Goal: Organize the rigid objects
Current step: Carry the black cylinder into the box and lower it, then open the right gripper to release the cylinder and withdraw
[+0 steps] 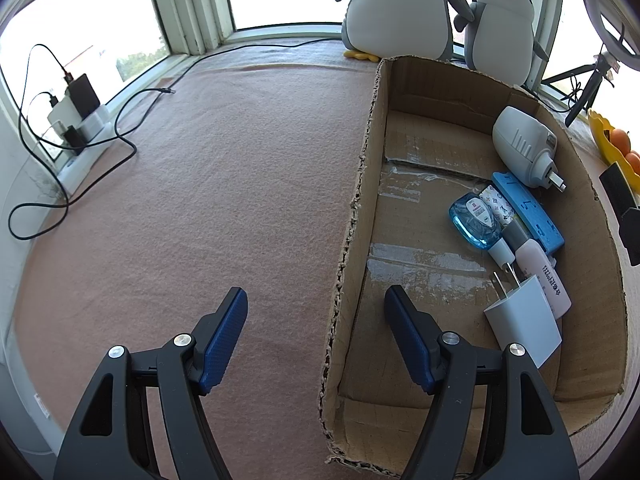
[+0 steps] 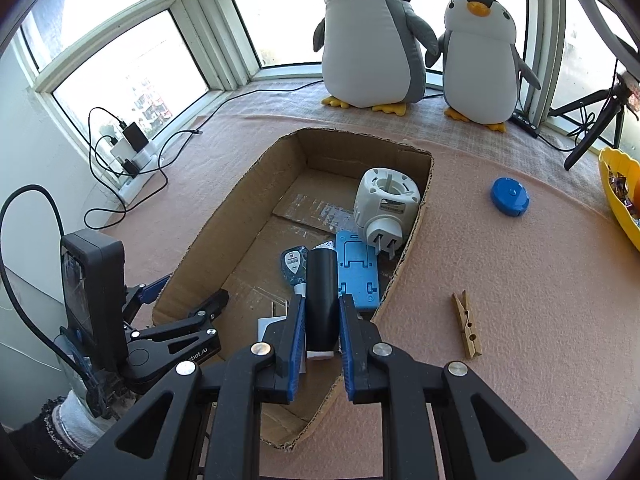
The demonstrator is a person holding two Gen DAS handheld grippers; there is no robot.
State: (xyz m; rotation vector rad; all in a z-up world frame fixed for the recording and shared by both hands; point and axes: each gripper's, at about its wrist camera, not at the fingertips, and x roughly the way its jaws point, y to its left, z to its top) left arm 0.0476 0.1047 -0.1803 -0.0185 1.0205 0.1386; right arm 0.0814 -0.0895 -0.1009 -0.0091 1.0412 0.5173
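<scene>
Your right gripper [image 2: 319,320] is clamped on a black cylinder [image 2: 321,300] with a white end, pinched between both blue pads and held above the near part of the cardboard box [image 2: 208,236]. Whether the cylinder touches anything beneath it is hard to tell from this angle.

Your left gripper [image 1: 316,312] is spread wide with nothing between its fingers; it straddles the box's left wall [image 1: 352,216], one finger over the pink cloth and the other inside the box.

Inside the box, the things are gathered along the right wall. At the far end lies a white plug adapter [image 1: 524,148] with its prongs pointing toward you. Just beside it sits a blue flat case [image 1: 528,208], and touching that on the left are a clear blue bottle [image 1: 474,222] and a patterned white item [image 1: 498,204]. Nearer to you, a white charger cube [image 1: 524,324] stands with its prongs up, against a white labelled tube [image 1: 546,276].

Still out on the pink bench [image 2: 500,280], to the right of the box, you have a blue round disc [image 2: 510,196] and a wooden clothespin [image 2: 466,324], well apart from each other. Two plush penguins [image 2: 376,36] stand at the window beyond the box, and a yellow bowl [image 2: 618,192] sits at the far right edge.
</scene>
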